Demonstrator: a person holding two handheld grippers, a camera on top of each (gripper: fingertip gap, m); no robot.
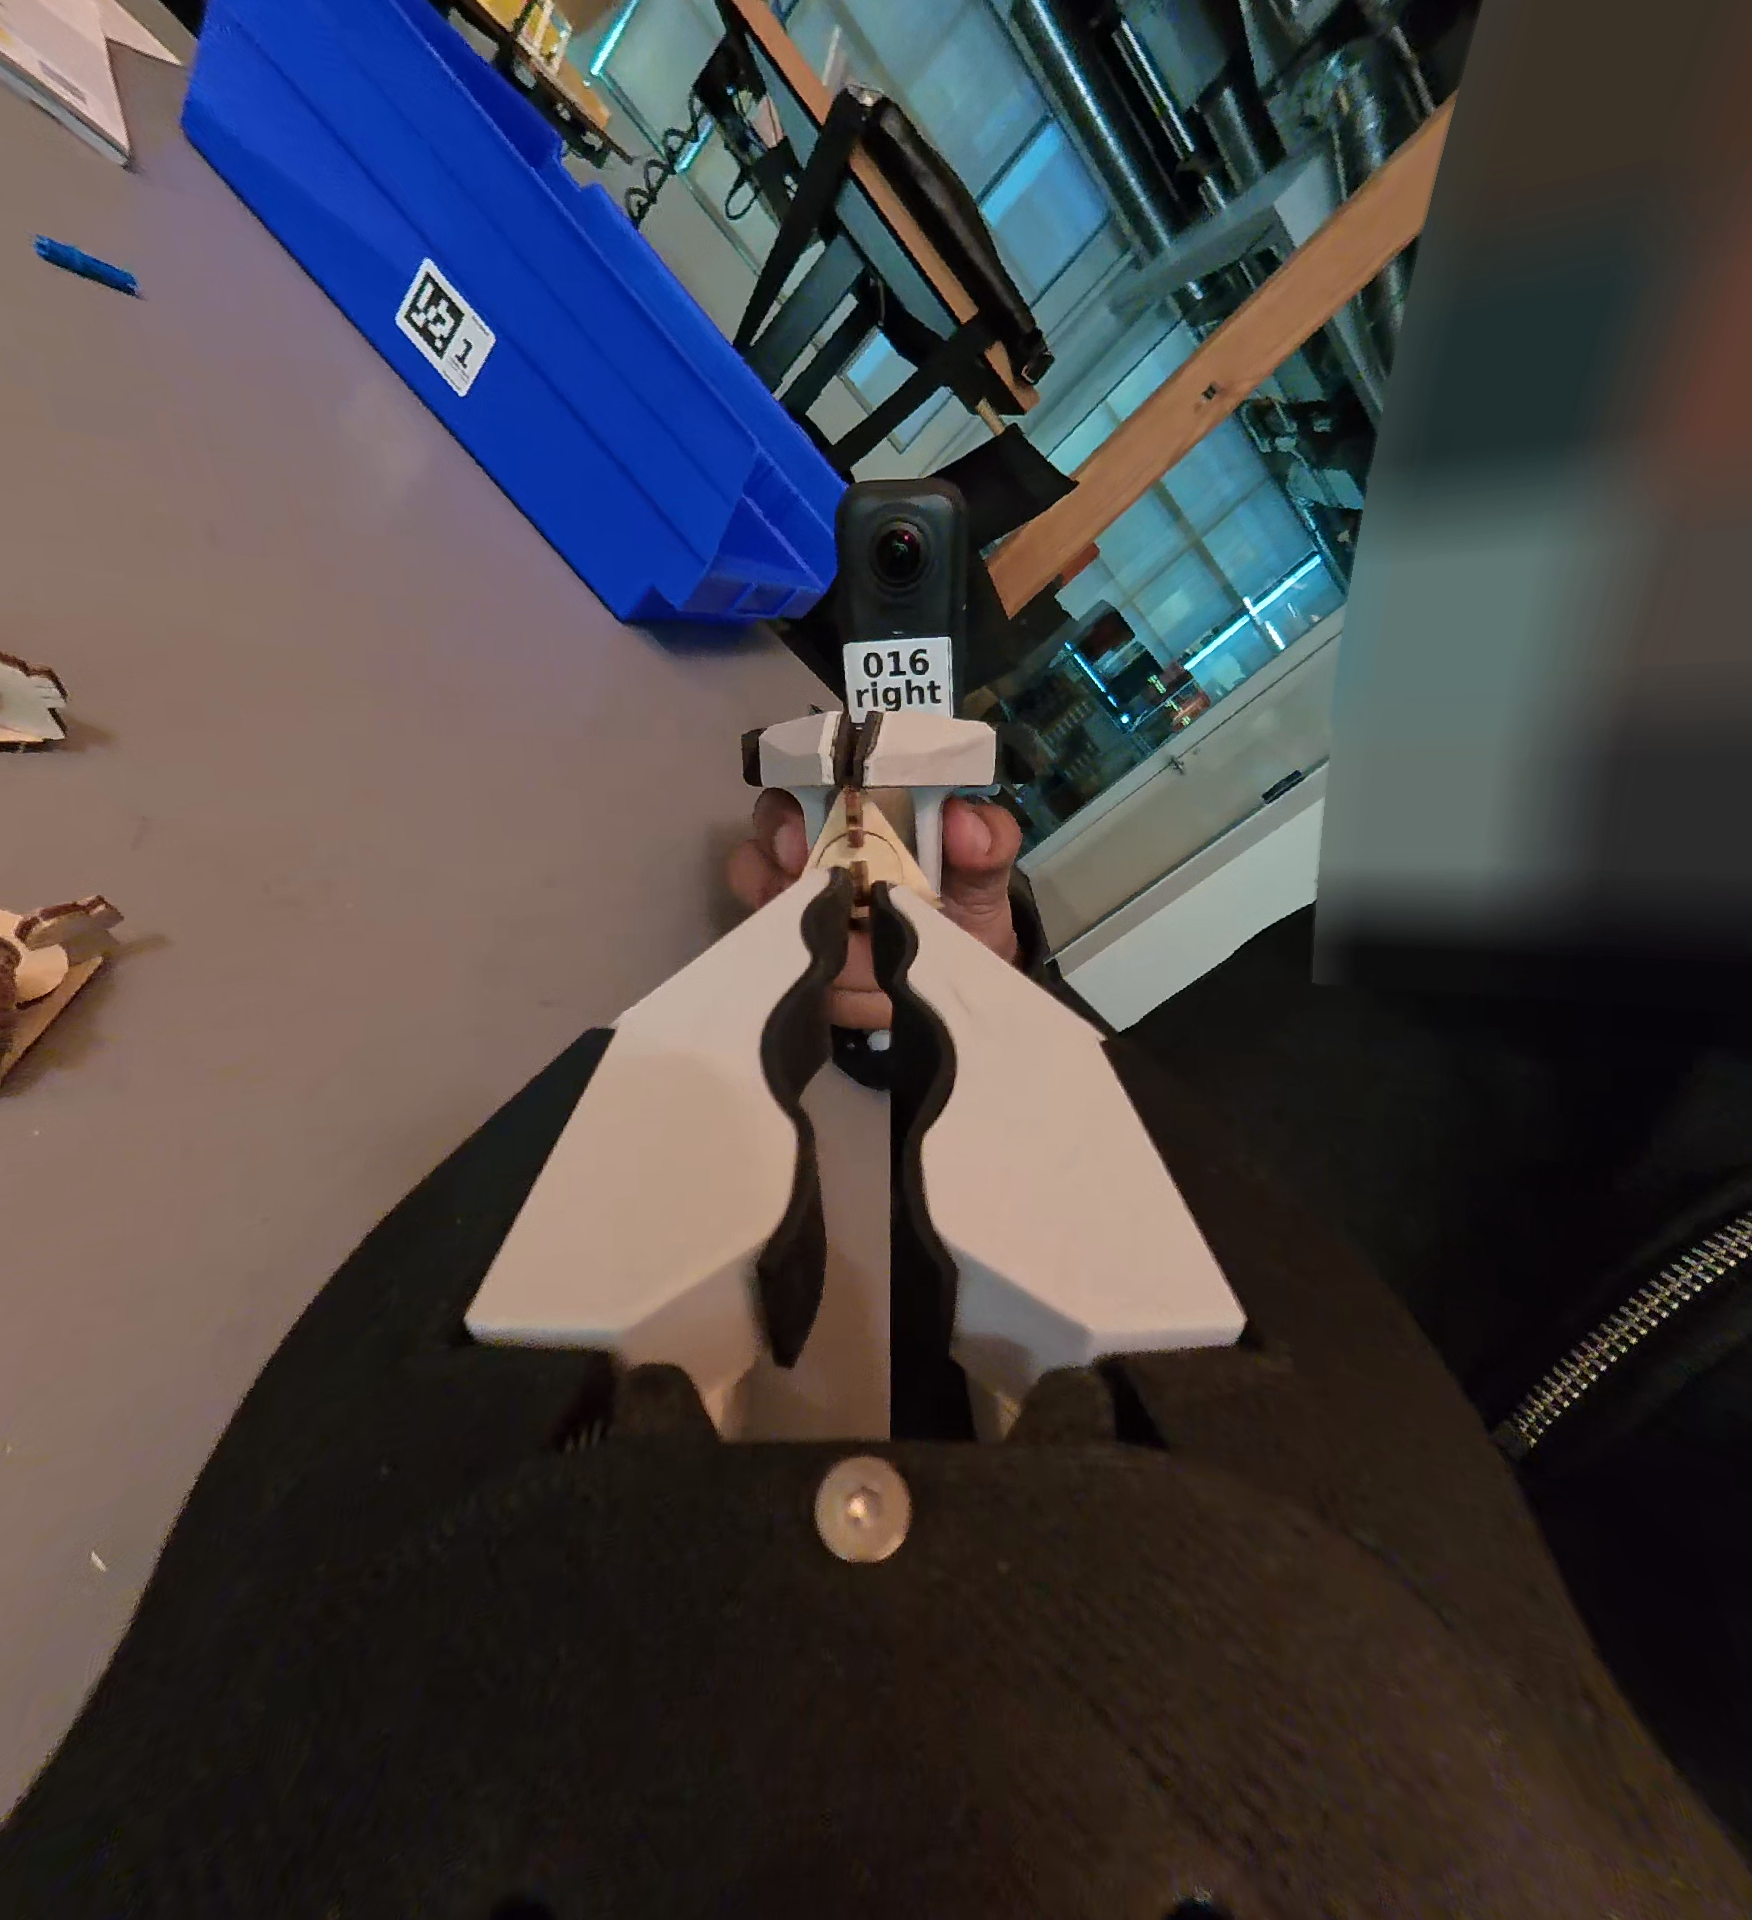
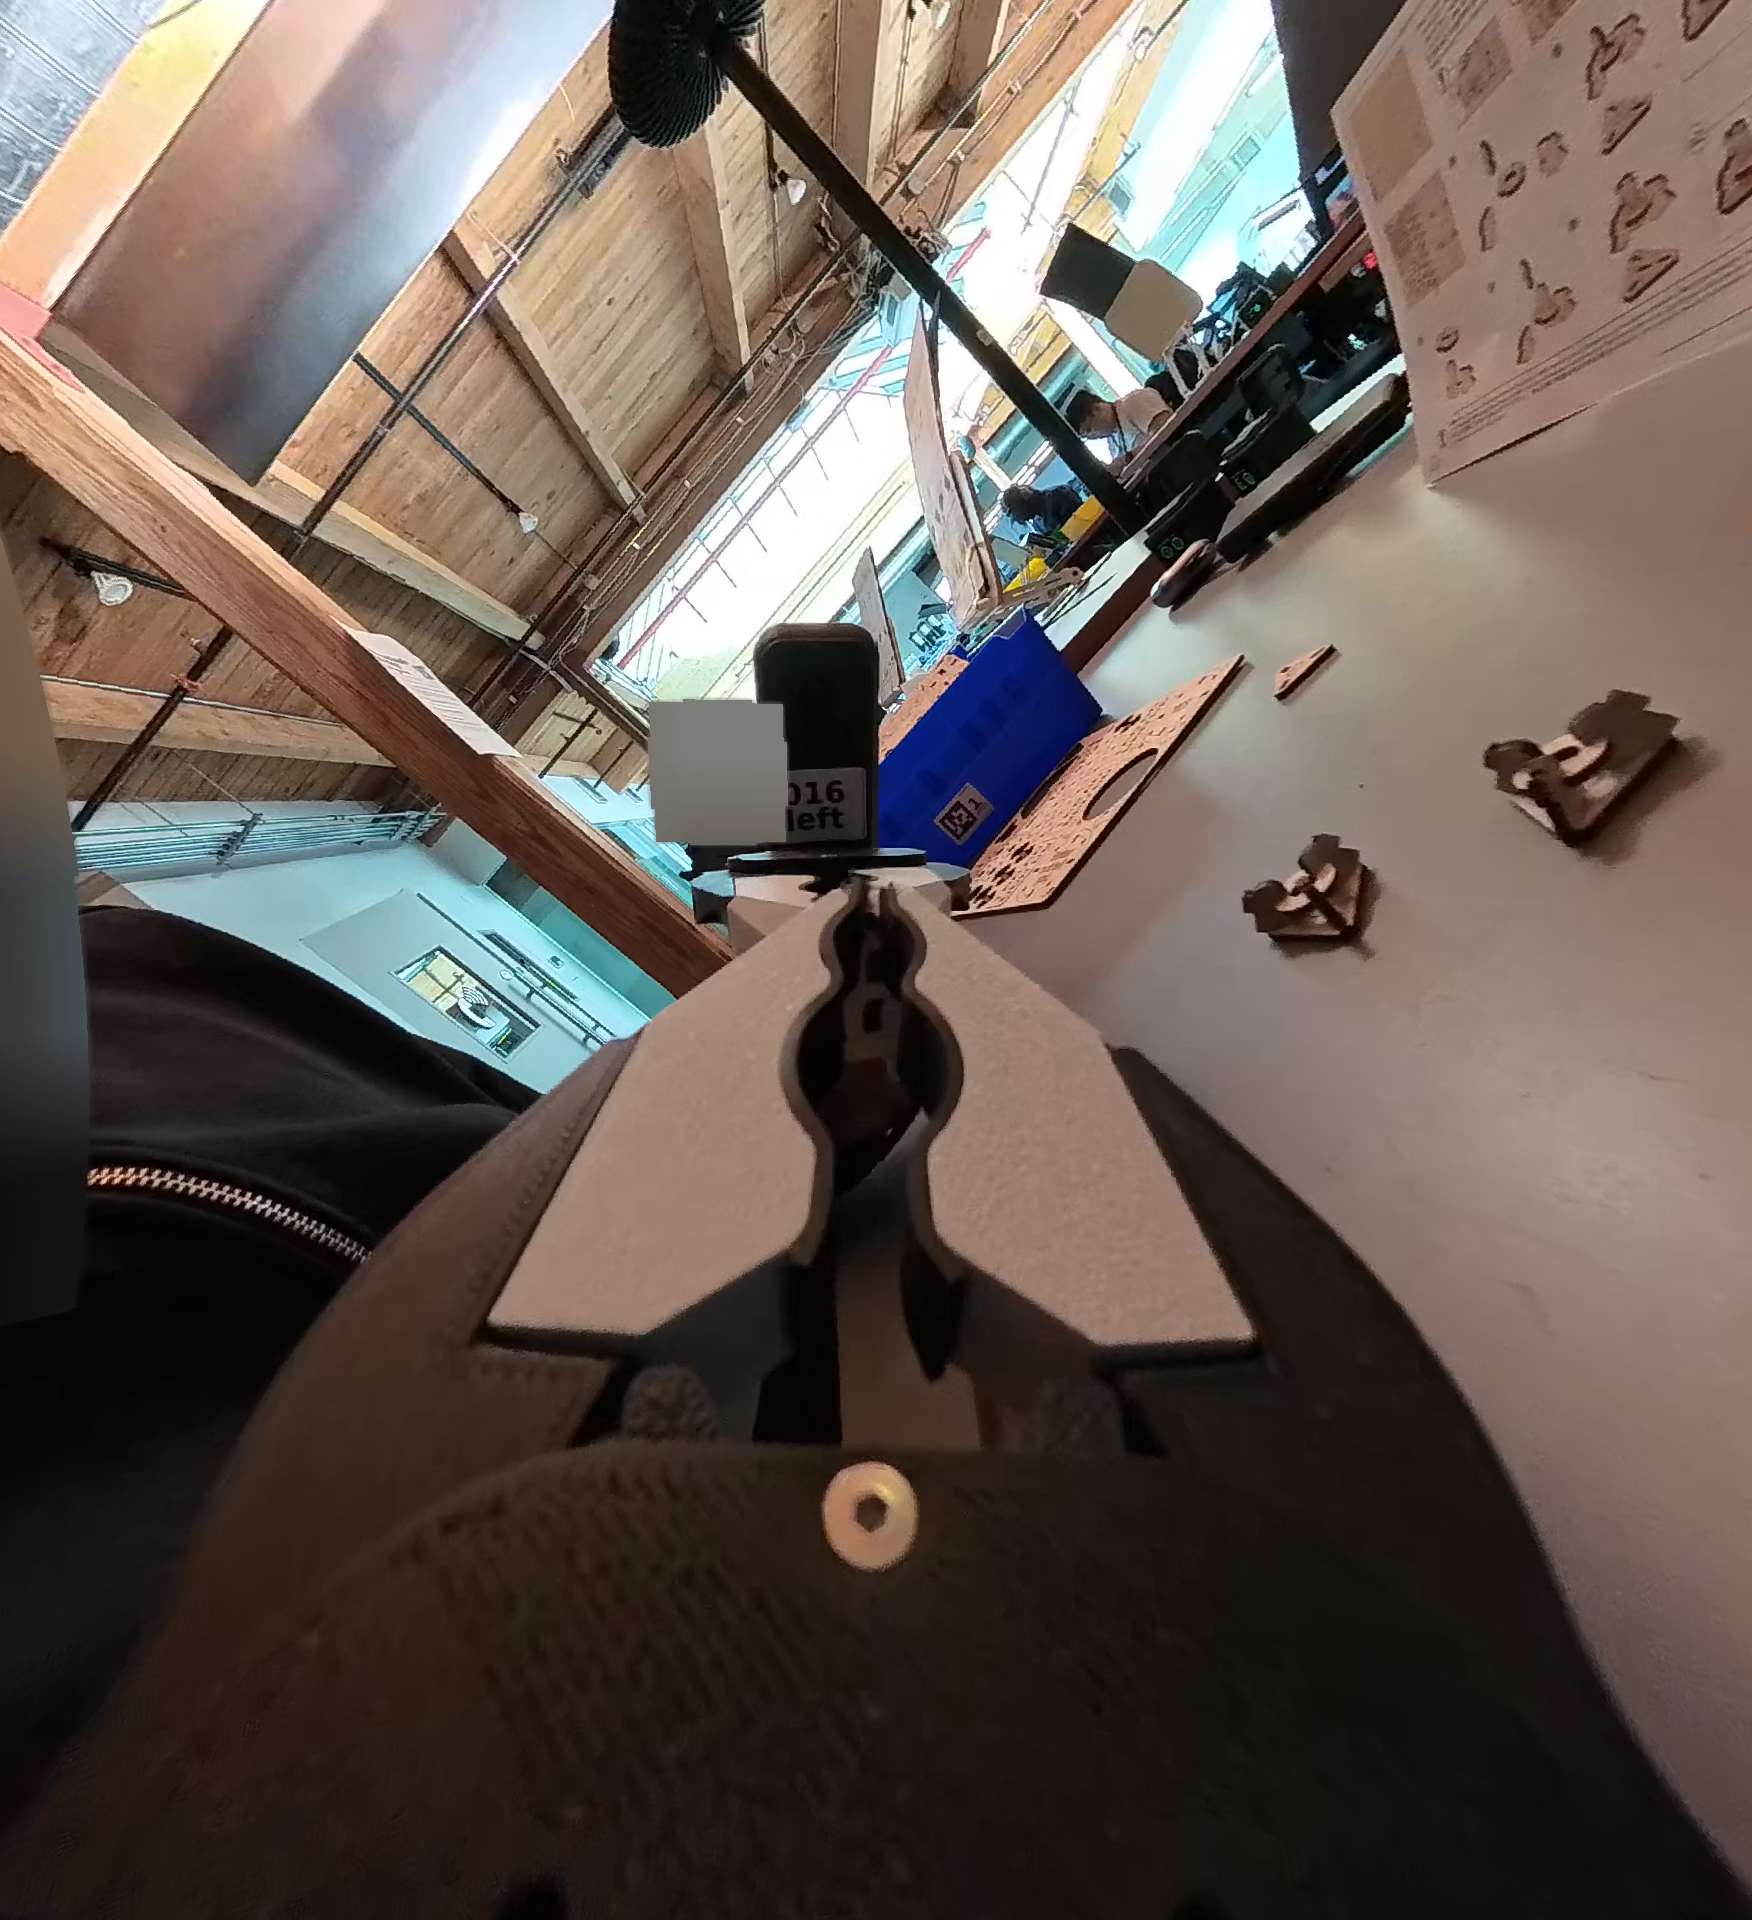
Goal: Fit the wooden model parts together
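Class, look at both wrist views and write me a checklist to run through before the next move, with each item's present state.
1. Left gripper, jaws shut on the wooden part: ok.
2. Right gripper, jaws shut on the part's far edge: ok.
3. Grippers face each other in line, with the part between them: ok.
4. Part is held off the table: ok.
5. Slots of the part are fully seated: cannot tell, as the jaws hide them.
6. Two wooden pieces on the table lie clear of both grippers: ok.
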